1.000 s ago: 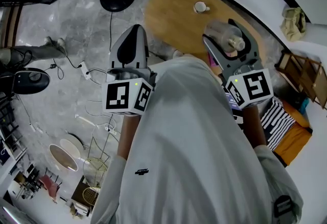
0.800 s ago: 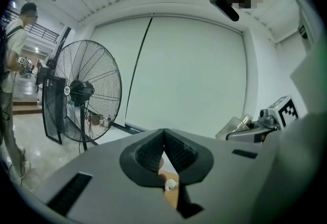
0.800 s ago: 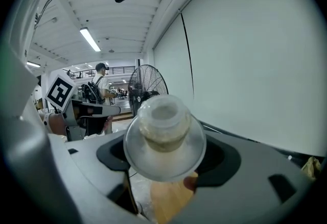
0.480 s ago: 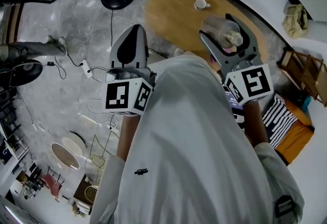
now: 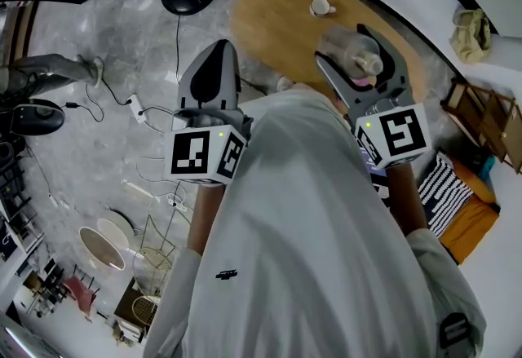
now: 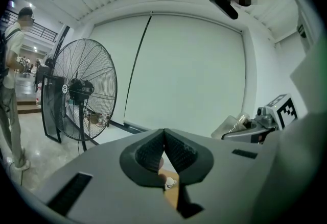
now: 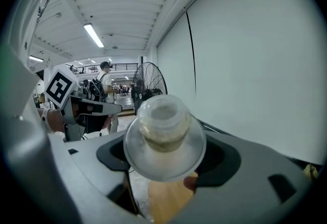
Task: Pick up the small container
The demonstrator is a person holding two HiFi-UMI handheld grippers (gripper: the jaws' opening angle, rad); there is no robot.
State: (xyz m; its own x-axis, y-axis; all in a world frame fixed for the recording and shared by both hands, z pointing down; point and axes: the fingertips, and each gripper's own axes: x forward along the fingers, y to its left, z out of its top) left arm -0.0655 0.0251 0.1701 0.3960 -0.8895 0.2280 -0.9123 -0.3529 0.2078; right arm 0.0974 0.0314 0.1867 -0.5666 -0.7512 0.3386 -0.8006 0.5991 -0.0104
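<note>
Cloth of the person's grey shirt (image 5: 310, 250) fills the lower part of the head view, and both tools reach out from it. The left gripper (image 5: 218, 50) has its jaws pressed together with nothing in them; its own view shows the ribbed pads (image 6: 176, 150) meeting at the top, which the head view cannot confirm. The right gripper (image 5: 346, 45) has its jaws spread wide and closed on the small container (image 5: 351, 53), a clear plastic jar that lies tilted between them, in the air above the round wooden table (image 5: 277, 14). The right gripper view looks at the jar's lidded end and shows a pale filling inside, a detail the head view only hints at. On the table stands a white cup (image 5: 320, 7), well apart from the jar. Beyond it is marble floor (image 5: 122, 38) with cables. Only the gripper views show the big standing fan (image 6: 84, 90), the white wall (image 6: 189, 75) and a person (image 6: 11, 75) far away.
</note>
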